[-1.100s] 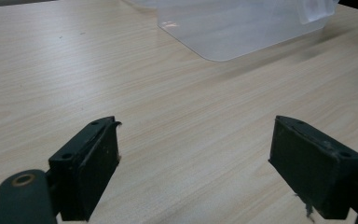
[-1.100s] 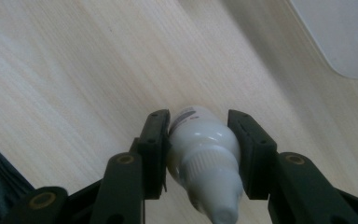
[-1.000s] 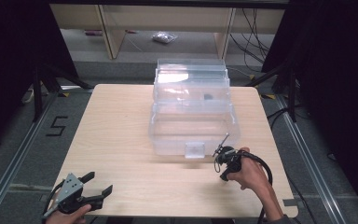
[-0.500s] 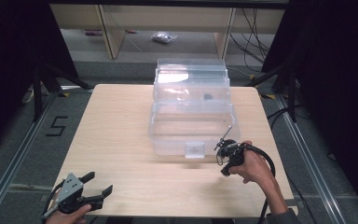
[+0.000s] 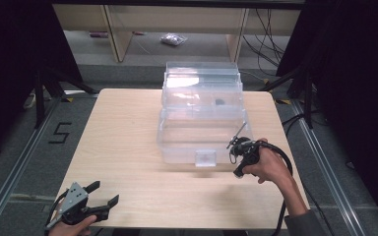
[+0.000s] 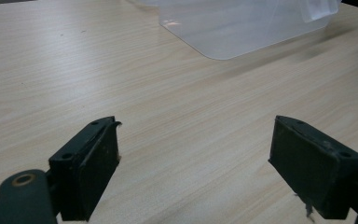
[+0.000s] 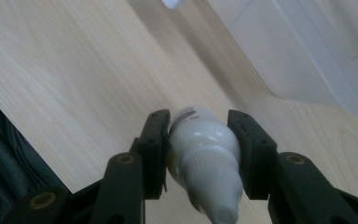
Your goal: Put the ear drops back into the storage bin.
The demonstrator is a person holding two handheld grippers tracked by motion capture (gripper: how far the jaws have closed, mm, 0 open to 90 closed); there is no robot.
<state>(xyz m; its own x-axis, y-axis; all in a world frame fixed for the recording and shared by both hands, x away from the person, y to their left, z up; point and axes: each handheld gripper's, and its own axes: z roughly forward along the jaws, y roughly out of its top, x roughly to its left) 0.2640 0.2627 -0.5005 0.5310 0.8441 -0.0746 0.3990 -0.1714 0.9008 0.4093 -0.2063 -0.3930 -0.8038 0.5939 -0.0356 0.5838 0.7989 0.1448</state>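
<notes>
**White bottle gripped beside clear bin**

The right gripper (image 7: pixel 199 140) is clamping a small white bottle (image 7: pixel 204 151) between both jaws, just off the near right corner of the clear plastic bin (image 5: pixel 199 115) on the wooden table (image 5: pixel 123 128). Well away from the bin, at the table's near left edge, the left gripper (image 6: pixel 193 163) is hovering with jaws spread wide, holding nothing.

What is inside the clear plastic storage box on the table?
Through the clear plastic storage box, one small dark object shows in the upper tier. Glare and stacked translucent walls hide the rest of the contents.
</notes>
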